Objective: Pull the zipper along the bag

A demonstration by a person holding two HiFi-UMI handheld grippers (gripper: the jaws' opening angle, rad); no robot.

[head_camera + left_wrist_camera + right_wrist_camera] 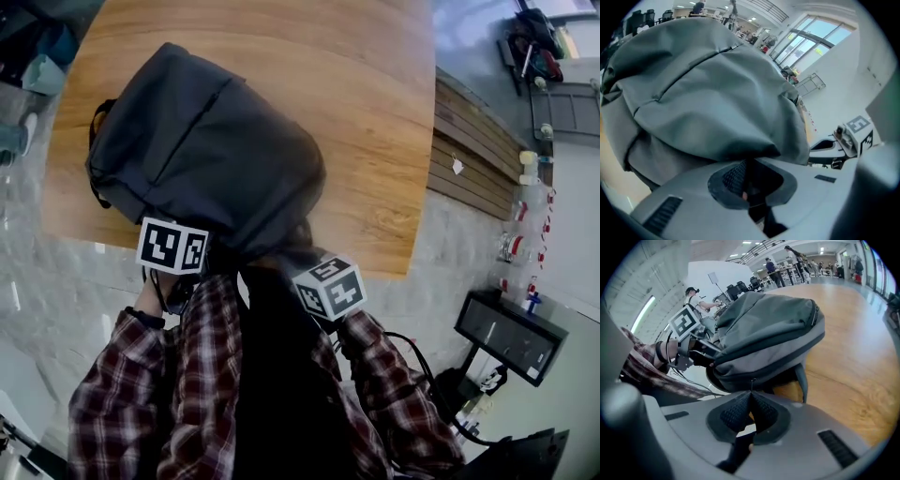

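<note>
A dark grey backpack (206, 141) lies on the wooden table (375, 112), its lower end hanging over the near edge. Only the two marker cubes show in the head view, left (172, 246) and right (328, 286); the bag hides both sets of jaws. In the left gripper view the left gripper (749, 161) is shut on a fold of the bag's fabric (708, 93). In the right gripper view the right gripper (751, 397) is shut on a thin zipper pull (752, 383) that hangs from the bag's (764, 329) dark zipper band.
The person's plaid sleeves (141, 394) fill the near foreground. A slatted wooden bench (473, 155) runs along the table's right side. A black box (511, 333) and cables (422, 361) sit on the floor at right. Bare tabletop (853, 352) stretches beyond the bag.
</note>
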